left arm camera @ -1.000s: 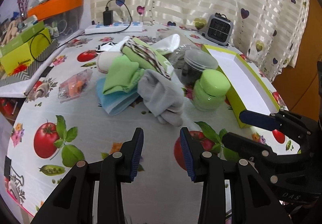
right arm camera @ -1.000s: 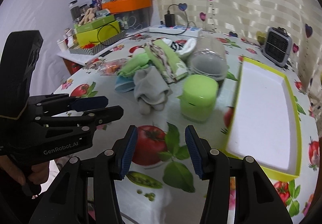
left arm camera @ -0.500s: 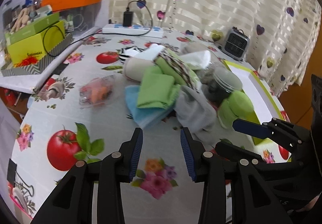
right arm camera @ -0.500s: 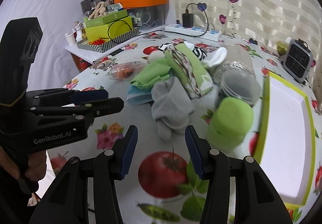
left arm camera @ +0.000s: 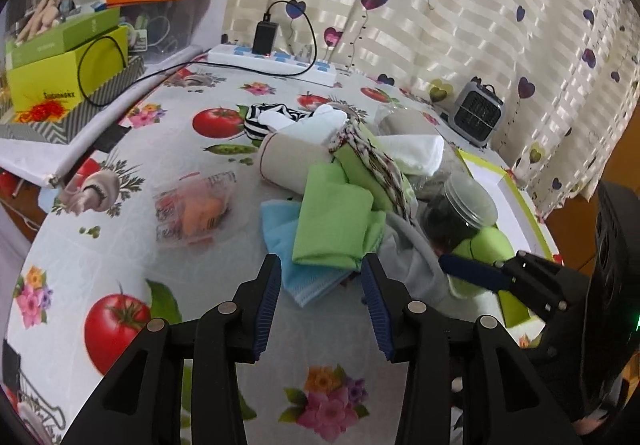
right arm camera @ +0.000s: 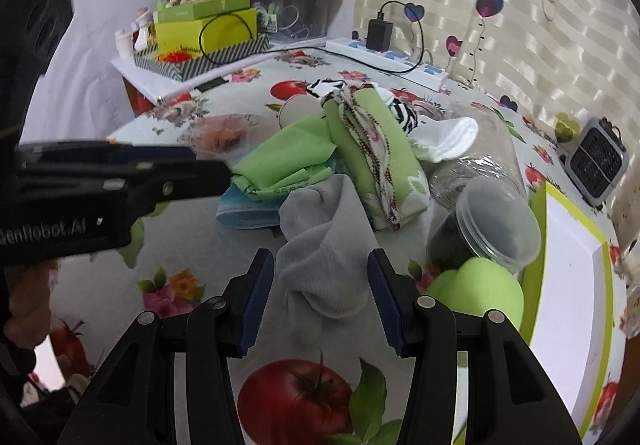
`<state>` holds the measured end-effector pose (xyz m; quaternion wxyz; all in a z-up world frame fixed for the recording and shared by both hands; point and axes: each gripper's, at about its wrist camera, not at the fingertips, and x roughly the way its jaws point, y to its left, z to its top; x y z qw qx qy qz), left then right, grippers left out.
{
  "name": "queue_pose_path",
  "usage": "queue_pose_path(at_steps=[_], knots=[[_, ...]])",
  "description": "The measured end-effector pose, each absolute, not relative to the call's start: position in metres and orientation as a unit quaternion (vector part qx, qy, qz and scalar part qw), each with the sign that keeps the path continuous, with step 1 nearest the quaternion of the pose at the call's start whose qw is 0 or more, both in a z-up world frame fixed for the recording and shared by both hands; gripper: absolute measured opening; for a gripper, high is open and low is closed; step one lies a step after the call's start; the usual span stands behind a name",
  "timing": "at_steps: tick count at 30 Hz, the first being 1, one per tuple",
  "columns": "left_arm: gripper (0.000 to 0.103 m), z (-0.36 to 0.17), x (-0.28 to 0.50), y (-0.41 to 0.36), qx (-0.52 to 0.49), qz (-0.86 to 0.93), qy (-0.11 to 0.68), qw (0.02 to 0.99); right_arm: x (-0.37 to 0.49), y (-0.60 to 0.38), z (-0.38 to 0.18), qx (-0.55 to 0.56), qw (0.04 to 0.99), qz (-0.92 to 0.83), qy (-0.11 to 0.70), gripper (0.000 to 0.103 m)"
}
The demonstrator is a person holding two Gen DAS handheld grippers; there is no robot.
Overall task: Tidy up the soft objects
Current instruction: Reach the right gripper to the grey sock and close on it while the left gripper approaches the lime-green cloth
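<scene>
A heap of soft things lies mid-table: a folded green cloth point(left arm camera: 334, 227) on a blue cloth point(left arm camera: 294, 251), a grey sock point(right arm camera: 320, 257), a patterned green cloth point(right arm camera: 376, 161), a white sock point(right arm camera: 448, 139), a beige roll point(left arm camera: 290, 161) and a striped sock point(left arm camera: 266, 117). My left gripper point(left arm camera: 324, 303) is open, its tips just short of the blue and green cloths. My right gripper point(right arm camera: 322, 299) is open, its jaws on either side of the grey sock's toe end.
A yellow-green tray with white inside point(right arm camera: 576, 285) lies at the right. A clear jar point(right arm camera: 492, 229) and a green-lidded jar point(right arm camera: 484, 293) sit beside the heap. A plastic packet point(left arm camera: 192, 211), a power strip point(left arm camera: 276, 61), a small heater point(left arm camera: 476, 117) and stacked boxes point(left arm camera: 68, 65) stand around.
Both grippers have moved forward and closer to the heap. The right gripper's jaws now flank the grey sock. Both stay open.
</scene>
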<state>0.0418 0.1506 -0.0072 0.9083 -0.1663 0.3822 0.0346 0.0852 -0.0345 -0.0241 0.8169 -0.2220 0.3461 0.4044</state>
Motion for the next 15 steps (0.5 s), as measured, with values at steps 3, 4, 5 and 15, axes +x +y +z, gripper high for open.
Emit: queue_pose_path(at_steps=[3,4,5,15], knots=[[0.041,-0.009,0.052,0.154,-0.172,0.031,0.383,0.907,0.084,-0.029,-0.028,-0.241,0.817,0.398,0.341,0.05],[0.041,-0.01,0.056,0.155,-0.173,0.029,0.383,0.907,0.085,-0.027,-0.029,-0.243,0.816,0.398,0.342,0.05],[0.042,-0.011,0.059,0.156,-0.175,0.028,0.384,0.906,0.086,-0.027,-0.03,-0.242,0.815,0.398,0.346,0.05],[0.042,-0.027,0.092,0.159,-0.184,0.017,0.407,0.895,0.083,-0.038,-0.027,-0.229,0.815,0.403,0.348,0.023]])
